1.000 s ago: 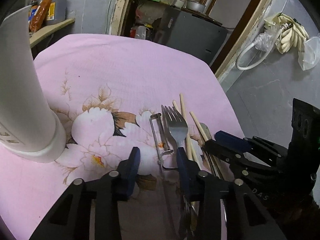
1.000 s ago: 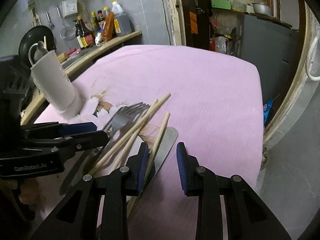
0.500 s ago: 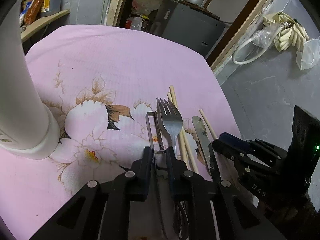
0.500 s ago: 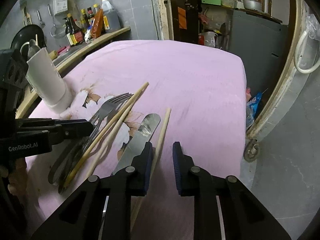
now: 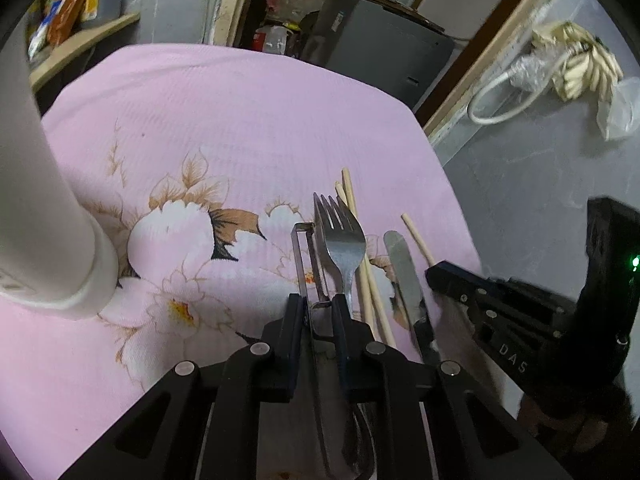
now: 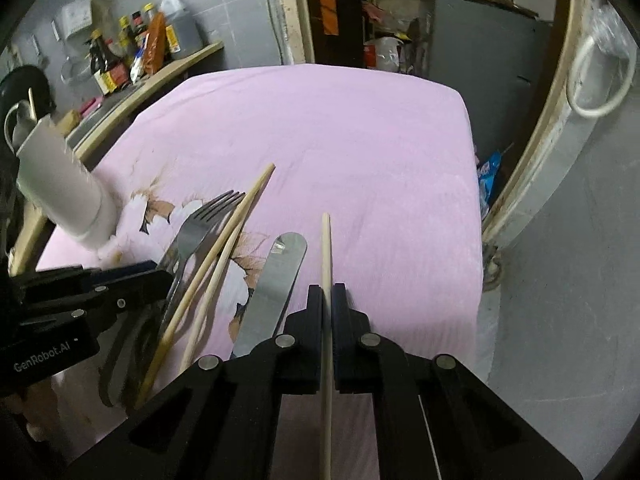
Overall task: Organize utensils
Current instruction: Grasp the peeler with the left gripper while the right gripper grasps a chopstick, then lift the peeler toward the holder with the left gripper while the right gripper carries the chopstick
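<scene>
On the pink floral tablecloth (image 5: 240,120) lies a row of utensils: a metal peeler (image 5: 301,248), a fork (image 5: 340,240), two chopsticks (image 5: 362,264) and a table knife (image 5: 404,276). My left gripper (image 5: 318,308) is shut on the peeler's handle, and the fork's neck runs just beside its right finger. My right gripper (image 6: 326,300) is shut on a single chopstick (image 6: 326,248) that points straight ahead. To its left lie the knife (image 6: 276,284), the chopstick pair (image 6: 224,248) and the fork (image 6: 200,232). A tall white utensil holder (image 5: 48,200) stands at the left.
The white holder (image 6: 60,184) stands near the table's left edge, with a wooden shelf of bottles (image 6: 132,48) behind it. A grey cabinet (image 5: 380,48) is beyond the far edge. The table's right edge drops to grey floor (image 6: 560,280). The far half of the cloth is bare.
Both grippers have gone from open to shut, the left onto the peeler and the right onto the lone chopstick. That chopstick now lies apart from the knife and points straight ahead.
</scene>
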